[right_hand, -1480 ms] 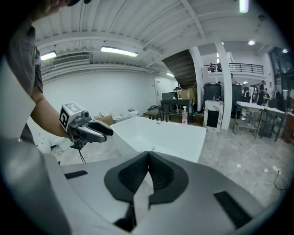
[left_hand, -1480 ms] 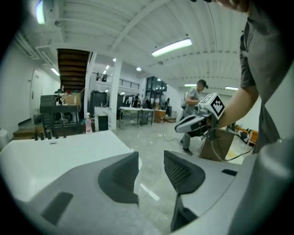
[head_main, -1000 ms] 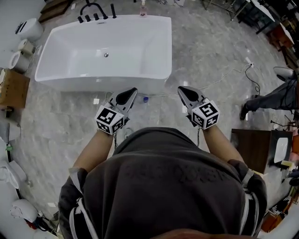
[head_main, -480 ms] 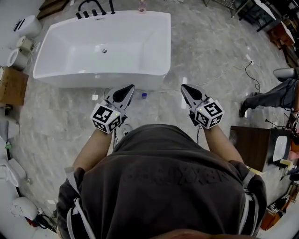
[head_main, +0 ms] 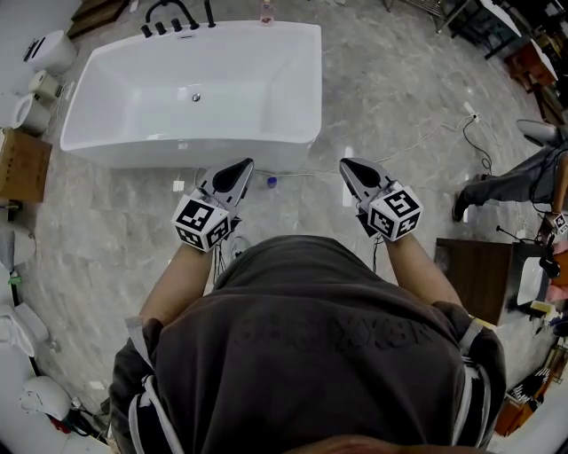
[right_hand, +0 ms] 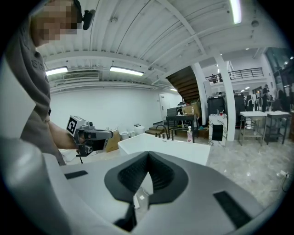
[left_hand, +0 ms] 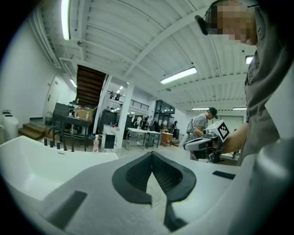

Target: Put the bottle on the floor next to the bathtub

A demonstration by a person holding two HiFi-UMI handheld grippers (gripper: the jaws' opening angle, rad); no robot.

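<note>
Two grippers are held out side by side, and neither carries anything. The left gripper [head_main: 240,167] has its jaws pressed together at the tips with only floor showing through the gap below them. The right gripper [head_main: 351,168] is likewise clenched on nothing.

The pink bottle [left_hand: 96,143] stands upright well ahead of both, to the left of the left gripper's line and to the right of the right gripper's. It is past the far end of the bathtub [head_main: 248,97], which lies between it and the jaws. The tub's rim hides its base from both gripper views. From the head view it seems to stand on the floor just beside the tub, near the dark taps [head_main: 177,19].

That fits a bottle already set where the task wants it, or one waiting there to be carried elsewhere along the tub. Either way, good handling means keeping it upright and minding the cable [head_main: 417,142] on the floor.

Count: two grippers, one bottle, one bathtub, and one small blue thing [head_main: 272,182] just ahead of the left gripper.
</note>
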